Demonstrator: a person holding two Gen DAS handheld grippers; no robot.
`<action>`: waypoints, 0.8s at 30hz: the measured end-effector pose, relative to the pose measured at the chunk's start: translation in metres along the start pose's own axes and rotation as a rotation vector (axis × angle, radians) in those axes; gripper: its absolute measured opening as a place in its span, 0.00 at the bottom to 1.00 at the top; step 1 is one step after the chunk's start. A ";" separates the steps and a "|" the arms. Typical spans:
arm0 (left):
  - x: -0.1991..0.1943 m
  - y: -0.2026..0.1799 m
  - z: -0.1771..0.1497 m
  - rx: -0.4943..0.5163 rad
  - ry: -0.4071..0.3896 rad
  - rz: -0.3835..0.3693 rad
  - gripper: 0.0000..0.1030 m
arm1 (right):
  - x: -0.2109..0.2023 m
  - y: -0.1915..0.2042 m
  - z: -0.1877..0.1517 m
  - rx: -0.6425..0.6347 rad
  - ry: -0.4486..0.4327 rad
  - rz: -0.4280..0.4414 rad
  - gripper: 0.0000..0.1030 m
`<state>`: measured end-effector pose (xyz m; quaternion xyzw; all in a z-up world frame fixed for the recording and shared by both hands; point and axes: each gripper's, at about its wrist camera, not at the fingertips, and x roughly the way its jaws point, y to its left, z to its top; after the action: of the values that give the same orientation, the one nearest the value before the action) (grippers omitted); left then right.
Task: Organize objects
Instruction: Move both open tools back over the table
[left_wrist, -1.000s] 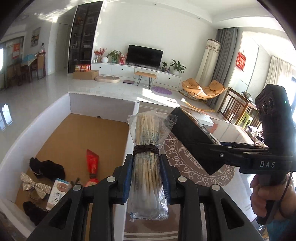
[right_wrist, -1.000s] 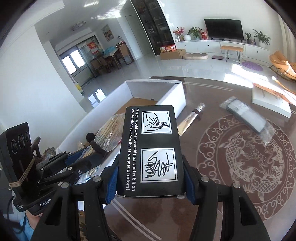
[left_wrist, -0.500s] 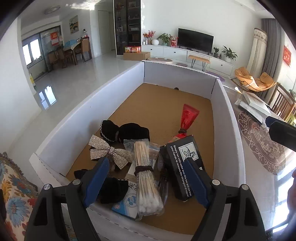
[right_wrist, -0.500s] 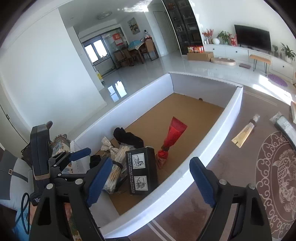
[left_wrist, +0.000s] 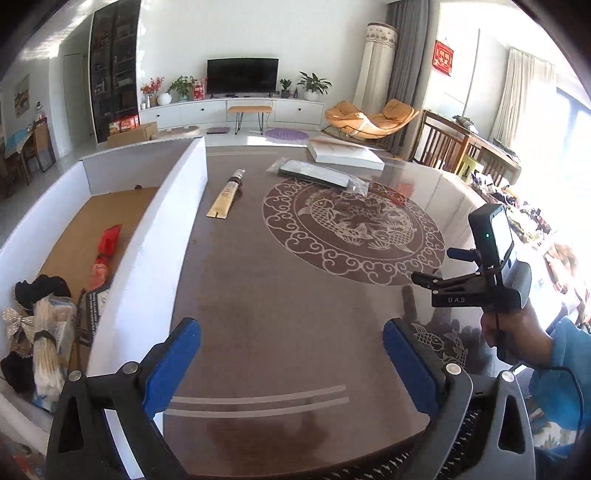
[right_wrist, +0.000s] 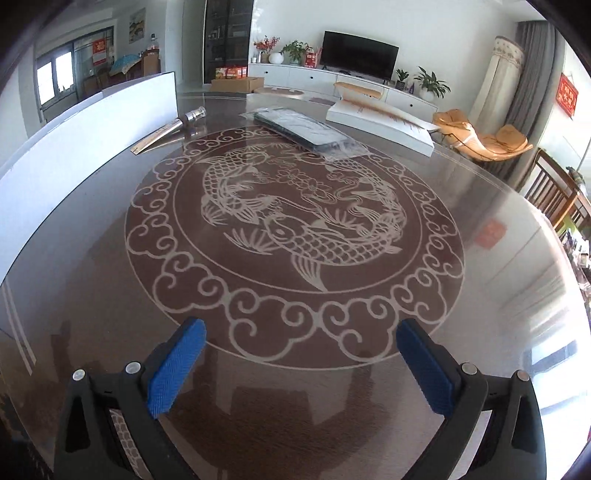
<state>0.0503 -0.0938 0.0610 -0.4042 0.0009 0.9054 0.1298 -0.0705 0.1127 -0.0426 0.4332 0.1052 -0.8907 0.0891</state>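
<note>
Only my left view looks into the white-walled cardboard box (left_wrist: 155, 266), where the bagged cotton-swab bundle (left_wrist: 46, 339) and black printed carton (left_wrist: 94, 306) lie. My left gripper (left_wrist: 291, 354) and right gripper (right_wrist: 301, 363) both gape wide, empty, above the dark carp-patterned table (right_wrist: 295, 229).

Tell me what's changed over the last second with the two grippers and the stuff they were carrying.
Both let go. The bundled cotton swabs in clear plastic left the left gripper; the black printed box left the right gripper. Both lie in the white-walled cardboard box, and the grippers, now open and empty, swung back over the brown table. The gold tube, bagged dark item and red tube stayed put.
</note>
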 end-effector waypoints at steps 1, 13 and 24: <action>0.015 -0.012 -0.004 0.022 0.036 -0.013 0.98 | 0.002 -0.009 -0.003 0.021 0.008 0.001 1.00; 0.127 -0.024 0.072 0.176 0.076 0.158 0.98 | 0.008 -0.022 -0.009 0.104 0.040 0.049 1.00; 0.259 0.061 0.207 0.046 0.096 0.231 0.98 | 0.010 -0.022 -0.008 0.104 0.040 0.048 1.00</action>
<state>-0.2817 -0.0700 0.0042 -0.4413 0.0744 0.8936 0.0339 -0.0756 0.1349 -0.0531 0.4572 0.0500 -0.8838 0.0859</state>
